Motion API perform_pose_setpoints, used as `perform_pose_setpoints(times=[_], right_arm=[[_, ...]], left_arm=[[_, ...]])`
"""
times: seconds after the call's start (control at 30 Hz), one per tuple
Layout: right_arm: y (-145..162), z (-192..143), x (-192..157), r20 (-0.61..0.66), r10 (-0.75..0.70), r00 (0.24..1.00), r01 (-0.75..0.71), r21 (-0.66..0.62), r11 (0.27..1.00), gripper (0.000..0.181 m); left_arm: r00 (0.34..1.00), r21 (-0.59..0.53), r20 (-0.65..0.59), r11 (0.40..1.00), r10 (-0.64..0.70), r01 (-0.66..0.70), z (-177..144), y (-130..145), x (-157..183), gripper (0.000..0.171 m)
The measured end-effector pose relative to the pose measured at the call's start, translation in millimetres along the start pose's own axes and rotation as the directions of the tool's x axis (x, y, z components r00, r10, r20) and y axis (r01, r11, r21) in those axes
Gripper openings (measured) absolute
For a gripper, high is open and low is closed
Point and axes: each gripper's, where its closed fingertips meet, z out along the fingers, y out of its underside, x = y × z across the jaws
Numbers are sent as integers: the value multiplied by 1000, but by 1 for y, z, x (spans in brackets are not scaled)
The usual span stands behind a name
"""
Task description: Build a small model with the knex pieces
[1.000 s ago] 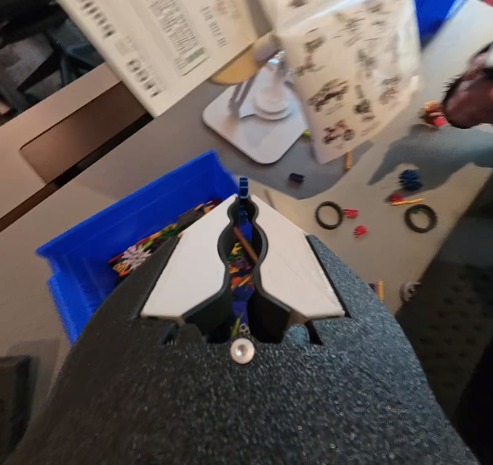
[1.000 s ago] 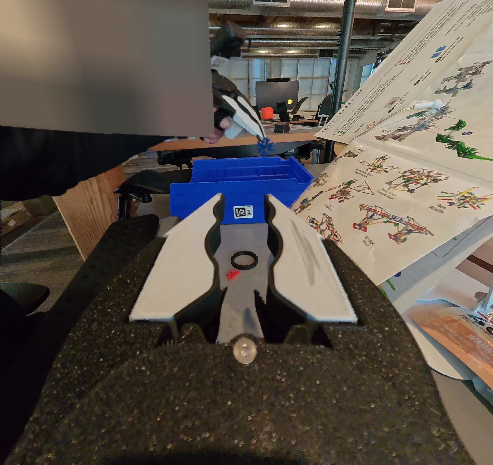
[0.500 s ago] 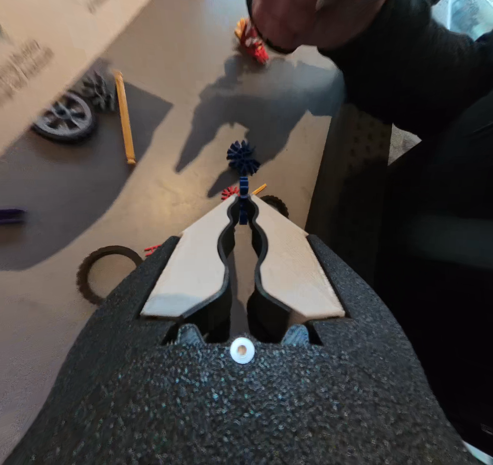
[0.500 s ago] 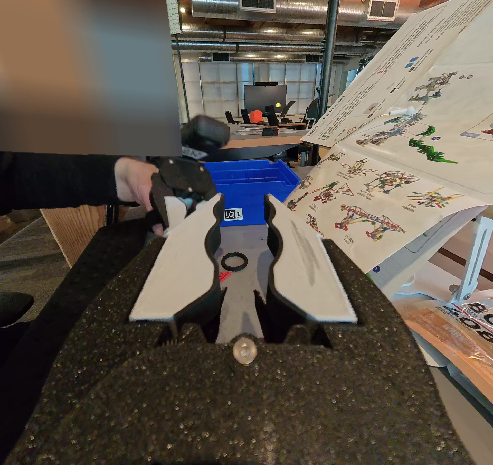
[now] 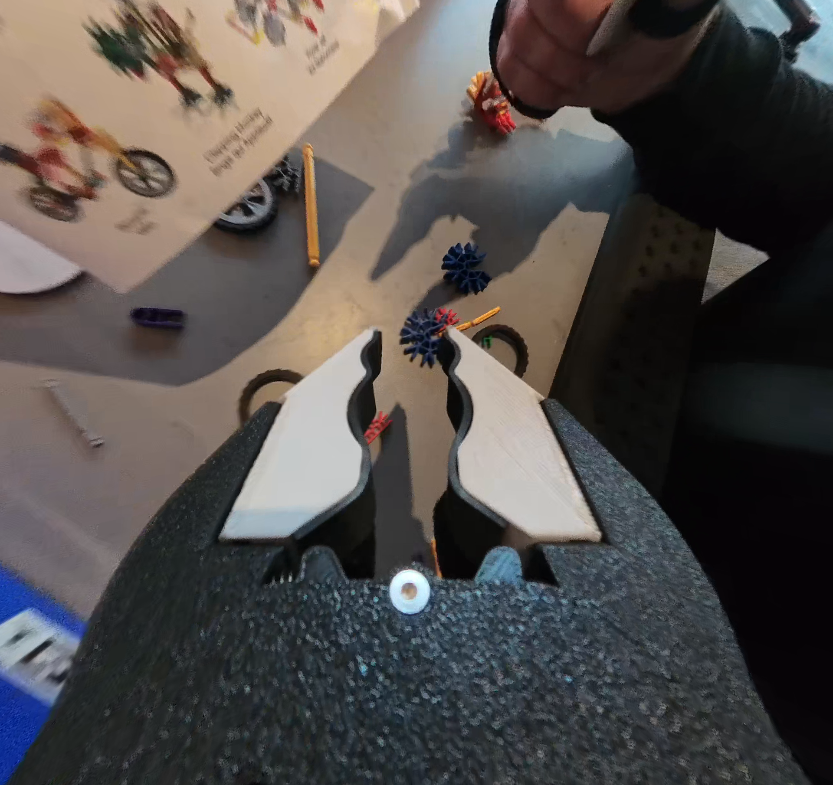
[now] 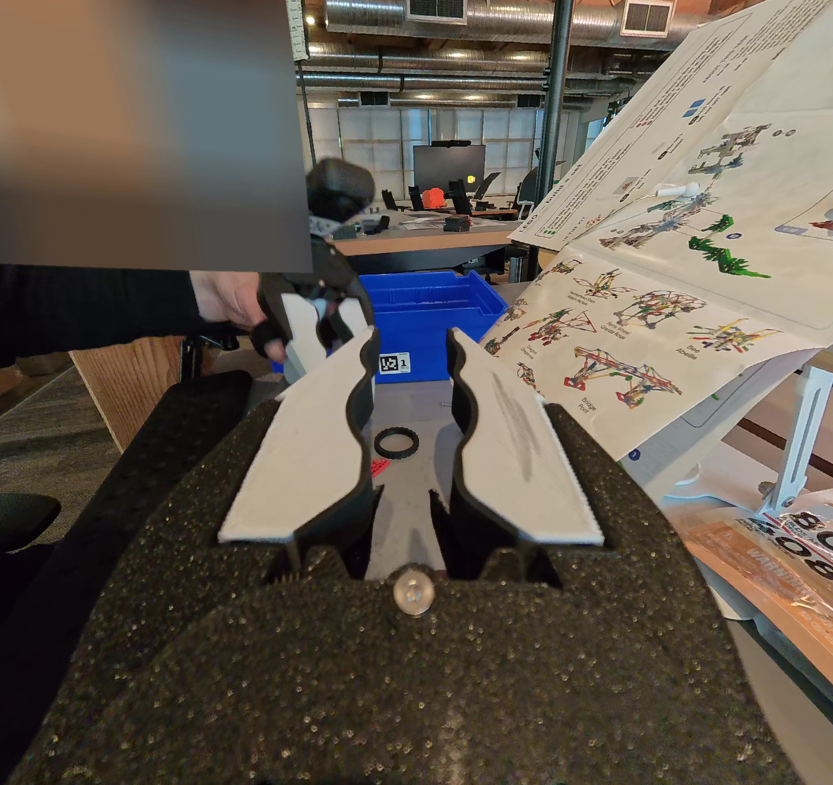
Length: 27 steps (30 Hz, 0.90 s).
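In the left wrist view my left gripper (image 5: 412, 333) is open over the table. A dark blue snowflake-shaped connector (image 5: 421, 335) sits between its tips, close against the right fingertip (image 5: 455, 342) and apart from the left one; the pads do not press on it. A second dark blue connector (image 5: 465, 267) lies just beyond, with a red connector (image 5: 447, 315) and a short orange rod (image 5: 478, 318) beside the tips. My right gripper (image 6: 411, 335) is open and empty, level above the table, facing a blue bin (image 6: 428, 312). The left gripper also shows in the right wrist view (image 6: 315, 331), open.
Black tyre rings (image 5: 500, 344) (image 5: 266, 385) (image 6: 395, 443), a red piece (image 5: 377, 425), a yellow rod (image 5: 310, 204), a grey wheel (image 5: 248, 209) and a purple piece (image 5: 157, 316) lie on the table. A propped instruction sheet (image 6: 676, 267) stands at the right. The table edge (image 5: 581, 312) is near. The tips of one gripper are about 12 cm away from the tips of the other. The short orange rod (image 5: 478, 318) is about 10 cm from my left fingertips and 20 cm from my right.
My left gripper swung from over the blue bin down to the table with the blue connector pinched in its tips, then opened; the connector has left the grasp. The right gripper stayed open and nearly still.
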Motion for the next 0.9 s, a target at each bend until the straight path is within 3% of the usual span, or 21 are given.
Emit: perform_pose_setpoints(times=[0.1, 0.23, 0.33, 0.43, 0.53, 0.67, 0.8, 0.9], right_arm=[[2, 1, -1, 4, 1, 1000, -1, -5, 1000, 29], [4, 3, -3, 12, -1, 1000, 1, -15, 1000, 29], [7, 4, -4, 15, -4, 1000, 4, -28, 1000, 29], [11, 6, -4, 14, -7, 1000, 8, -42, 999, 29], [15, 7, -3, 14, -8, 1000, 9, -56, 998, 29], [22, 9, -3, 18, -8, 1000, 9, -79, 997, 29], [26, 11, -4, 21, -12, 1000, 14, -95, 995, 29], [27, 11, -3, 22, -9, 1000, 12, -96, 995, 29]], left_arm=[[992, 27, 105, 997, 64, -67, -43, -10, -7, 24], [929, 53, 361, 993, 81, -107, -128, -20, -43, 24], [839, -39, 536, 995, 95, -88, -182, 0, -86, 24], [779, -112, 620, 993, 90, -26, -207, 27, -128, 23], [757, -207, 648, 976, 88, 63, -206, 65, -168, 25], [768, -321, 626, 942, 134, 97, -177, 101, -205, 30], [747, -419, 626, 905, 223, 81, -154, 117, -235, 38], [764, -424, 605, 903, 223, 72, -142, 119, -247, 37]])
